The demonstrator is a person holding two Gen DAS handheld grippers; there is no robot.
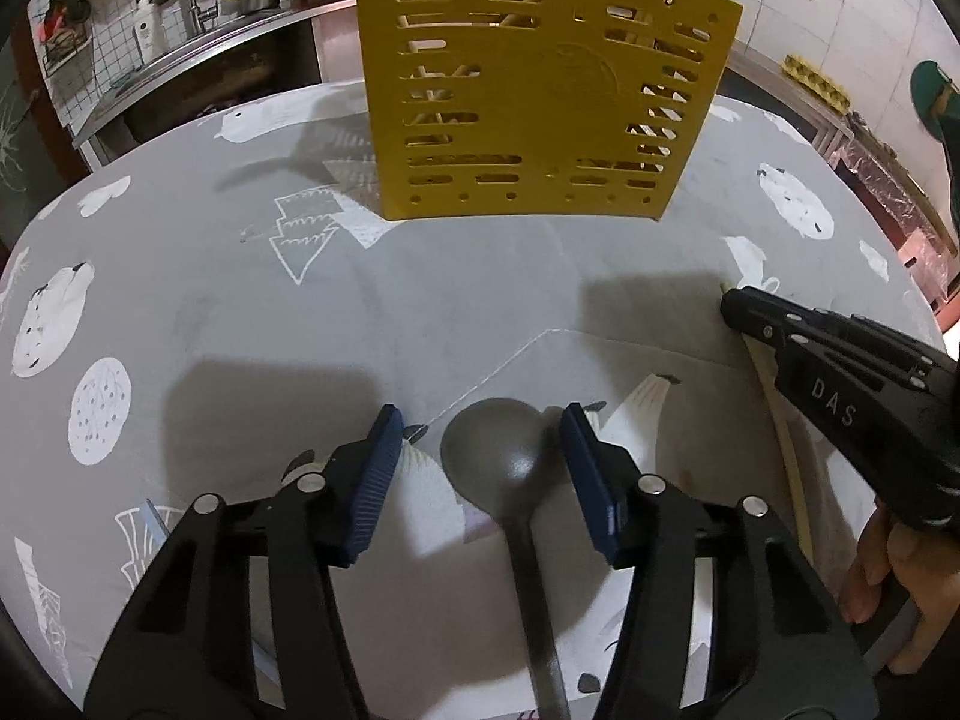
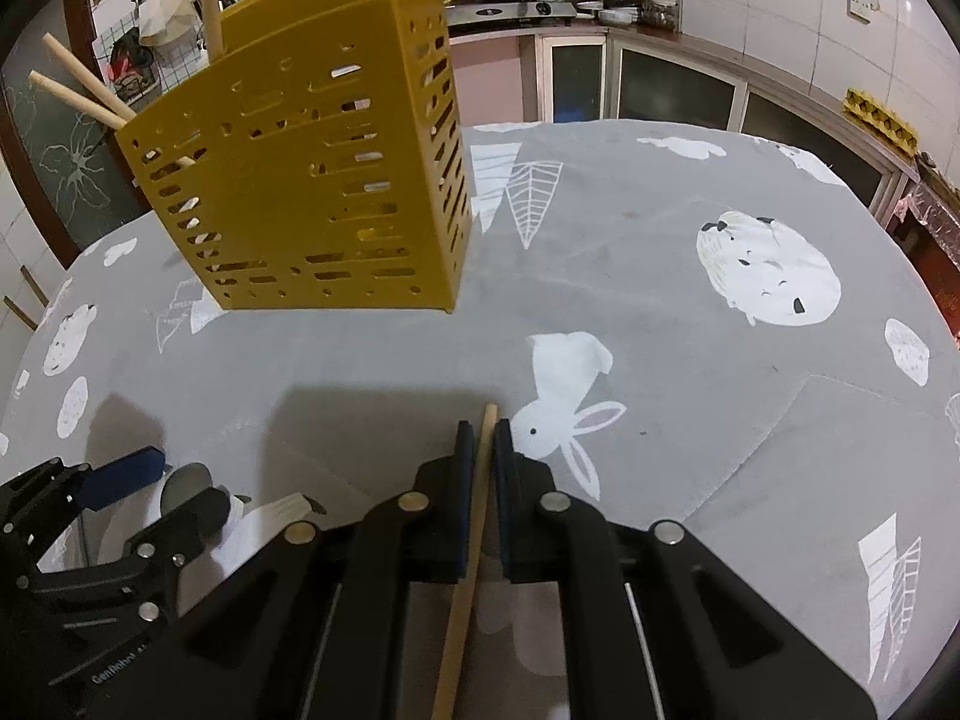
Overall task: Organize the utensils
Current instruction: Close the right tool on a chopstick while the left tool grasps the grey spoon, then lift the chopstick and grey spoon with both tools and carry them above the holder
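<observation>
The left tool point(image 1: 480, 444) is low over the counter point(image 1: 420, 312) with its two blue-padded fingers point(image 1: 375, 474) spread wide, nothing pinched between them. A grey spoon point(image 1: 495, 450) lies in the gap, touching neither pad. In the right wrist view this tool point(image 2: 180, 480) shows at the lower left, jaws apart.

The right tool point(image 2: 483, 438) has its pads drawn close together, pressed on either side of a slim wooden stick point(image 2: 474, 516) that runs back between the fingers. From the left wrist view the right tool point(image 1: 735, 306) reaches in from the right side, angled down toward the counter, and the person's bare hand point(image 1: 894, 576) grips its black body from below.
</observation>
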